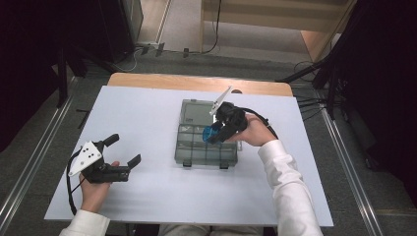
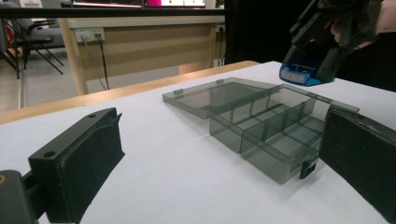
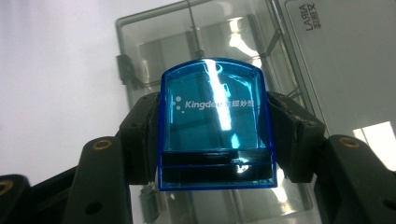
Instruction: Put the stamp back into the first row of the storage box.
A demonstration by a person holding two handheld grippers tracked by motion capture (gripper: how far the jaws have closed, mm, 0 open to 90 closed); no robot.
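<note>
A translucent blue case (image 3: 215, 123) printed with the word "Kingdee" and some smaller white characters too glared to read is clamped between the jaws of the right tool (image 1: 220, 132), held above the smoke-grey compartment box (image 1: 206, 147) near the middle of the white worktop (image 1: 147, 113). In the right gripper view the case's lower edge darkens to a black band, and reflections streak across its face. The box's lid (image 3: 345, 60) lies open on the far side in the high view; part of a label reading "AIRA" with smaller text beneath shows at its corner in the right gripper view, the rest cut off by the frame edge. The dividers inside the box are visible in the left gripper view, where the compartments (image 2: 275, 135) look bare, though the near right part is hidden behind a jaw. The left tool (image 1: 123, 153) rests at the near left of the worktop, well apart from the box, its jaws spread wide and gripping nothing. A person's white sleeve (image 1: 287, 182) runs in from the near edge, the hand (image 1: 253, 132) partly covered by the right tool's body. Beyond the worktop, a wooden desk (image 2: 144, 44) with wall sockets stands in the background.
</note>
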